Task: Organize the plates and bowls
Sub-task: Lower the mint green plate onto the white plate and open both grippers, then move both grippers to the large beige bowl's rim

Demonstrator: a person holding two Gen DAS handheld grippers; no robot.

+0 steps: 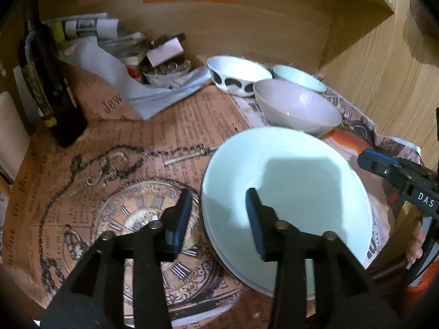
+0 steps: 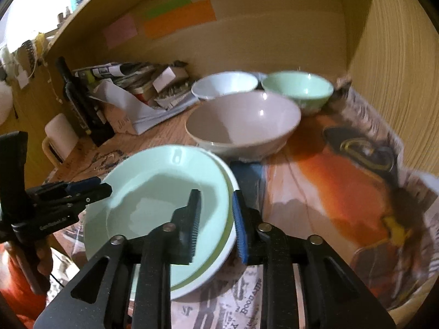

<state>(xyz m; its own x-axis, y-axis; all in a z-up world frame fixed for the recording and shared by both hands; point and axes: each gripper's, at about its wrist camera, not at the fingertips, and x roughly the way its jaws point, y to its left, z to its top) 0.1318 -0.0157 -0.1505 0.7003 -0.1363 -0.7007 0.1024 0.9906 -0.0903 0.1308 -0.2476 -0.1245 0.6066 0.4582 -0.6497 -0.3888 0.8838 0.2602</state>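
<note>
Black hand-held gripper (image 1: 218,223), blue ribbed pads (silver pivot screws), orange sleeve (image 2: 16,279)

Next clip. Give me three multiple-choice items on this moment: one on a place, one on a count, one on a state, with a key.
1. Where does the pink bowl stand?
A. behind the plate stack
B. on the stack
C. inside the green bowl

2. How many bowls are there?
A. one
B. three
C. five

3. The left gripper is:
A. clamped on the bottle
B. holding a bowl
C. open astride the stack's rim

Key: 1 A, it sits just past the stack. 2 B, pink, green and the white bowl. 3 C, one finger on each side, pads clear.
</note>
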